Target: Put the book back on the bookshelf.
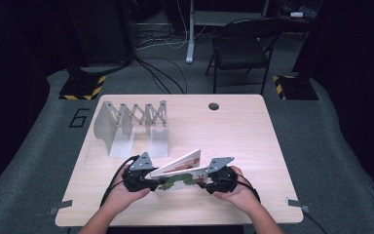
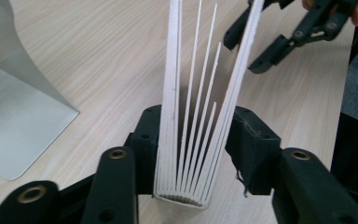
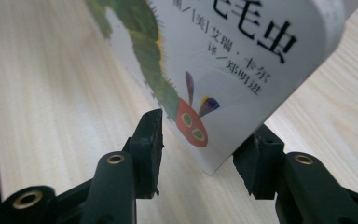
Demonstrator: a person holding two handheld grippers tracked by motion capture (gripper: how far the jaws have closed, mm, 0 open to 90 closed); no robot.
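A white board book (image 1: 180, 170) with a green caterpillar on its cover stands tilted near the table's front edge, its thick pages fanned apart. My left gripper (image 1: 158, 184) is shut on the book (image 2: 191, 116) at its spine end, and both pads of the gripper (image 2: 191, 135) press on its covers. My right gripper (image 1: 202, 183) is at the other end. In its own view the right gripper (image 3: 205, 144) is open, with a lower corner of the book (image 3: 242, 56) between its jaws and a gap at the left pad. The right gripper (image 2: 270, 42) also shows far off in the left gripper view.
A grey metal accordion book rack (image 1: 129, 122) stands at the back left of the wooden table (image 1: 233, 136), and one of its plates (image 2: 14, 107) lies close to my left gripper. A cable hole (image 1: 214, 106) sits near the far edge. A folding chair (image 1: 241, 48) stands beyond the table.
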